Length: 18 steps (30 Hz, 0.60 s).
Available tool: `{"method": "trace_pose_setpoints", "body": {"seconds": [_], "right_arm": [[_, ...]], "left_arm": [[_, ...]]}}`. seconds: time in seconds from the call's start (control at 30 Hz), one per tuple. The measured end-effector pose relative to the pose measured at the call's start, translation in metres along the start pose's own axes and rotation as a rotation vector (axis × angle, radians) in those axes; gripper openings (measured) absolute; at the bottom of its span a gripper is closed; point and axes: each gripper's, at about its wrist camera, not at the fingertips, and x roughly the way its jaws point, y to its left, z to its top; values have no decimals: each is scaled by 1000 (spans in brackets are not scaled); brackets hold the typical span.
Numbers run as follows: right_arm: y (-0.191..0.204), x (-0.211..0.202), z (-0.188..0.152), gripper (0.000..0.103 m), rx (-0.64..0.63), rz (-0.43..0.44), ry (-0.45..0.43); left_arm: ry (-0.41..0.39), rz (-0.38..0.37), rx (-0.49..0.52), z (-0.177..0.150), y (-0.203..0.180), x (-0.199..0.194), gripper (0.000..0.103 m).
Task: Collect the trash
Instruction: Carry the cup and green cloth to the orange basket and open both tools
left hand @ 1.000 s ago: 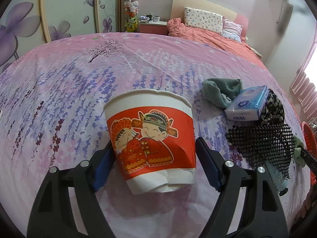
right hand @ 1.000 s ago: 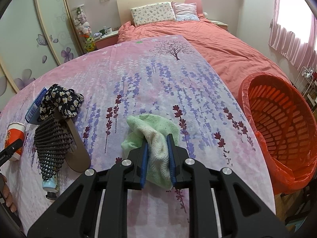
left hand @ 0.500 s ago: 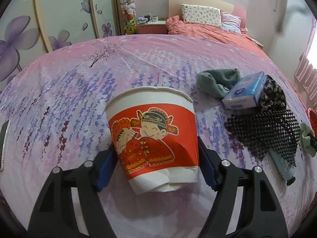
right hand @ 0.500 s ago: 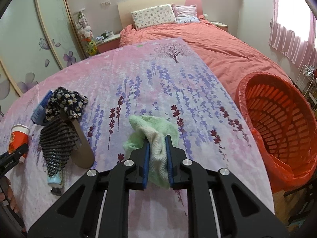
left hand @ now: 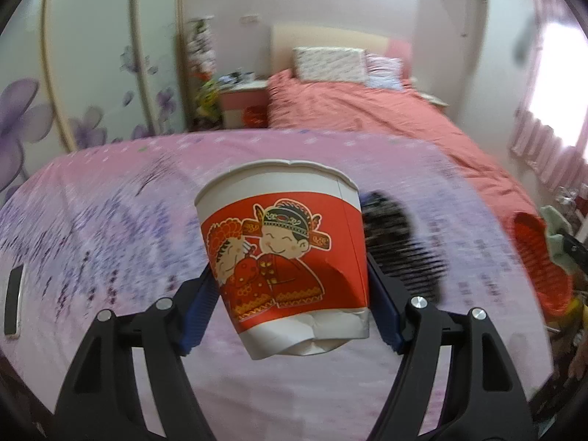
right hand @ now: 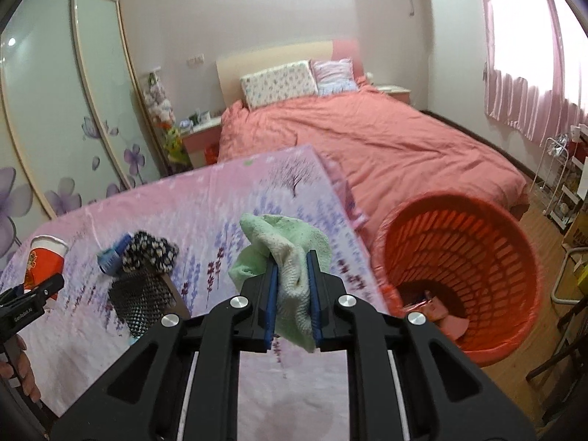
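A red-and-white paper cup (left hand: 284, 257) with a cartoon couple hangs above the pink flowered sheet (left hand: 110, 228), dented near its base. My left gripper (left hand: 290, 308) is shut on it, a blue pad pressing each side. The same cup (right hand: 46, 261) shows far left in the right wrist view. My right gripper (right hand: 291, 294) is shut on a crumpled green-and-cream cloth (right hand: 283, 257), lifted off the sheet (right hand: 205, 198). An orange slatted basket (right hand: 459, 272) stands on the floor right of the table edge, some pink scraps at its bottom; it also shows as the basket (left hand: 540, 261) at the left view's right edge.
On the sheet lie a black mesh slipper (right hand: 141, 301), a dark flowered cloth (right hand: 149, 255) and a blue tissue pack (right hand: 110, 257). A phone (left hand: 13, 301) lies at the sheet's left edge. A coral bed (right hand: 367, 147) is behind; a wire rack (right hand: 566, 183) stands at right.
Both grippers have risen off the sheet with their loads, the cup and the cloth now in the air. Both views have swung right, bringing the basket closer.
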Motion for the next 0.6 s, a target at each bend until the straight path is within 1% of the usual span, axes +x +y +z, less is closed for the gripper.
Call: {"method": "trace_pose_setpoints", "body": {"seconds": [0.2, 0.33, 0.47, 0.6], "right_arm": [[-23, -26, 6, 15, 20, -22, -61], [-47, -40, 12, 15, 42, -57, -103], [-79, -46, 16, 15, 89, -90, -124], [-115, -38, 19, 15, 168, -97, -114]], "left_arm": [[-55, -129, 83, 14, -69, -26, 72], [-71, -223, 135, 18, -117, -35, 72], [-67, -328, 178, 21, -169, -34, 72], [-40, -423, 227, 18, -225, -24, 72]]}}
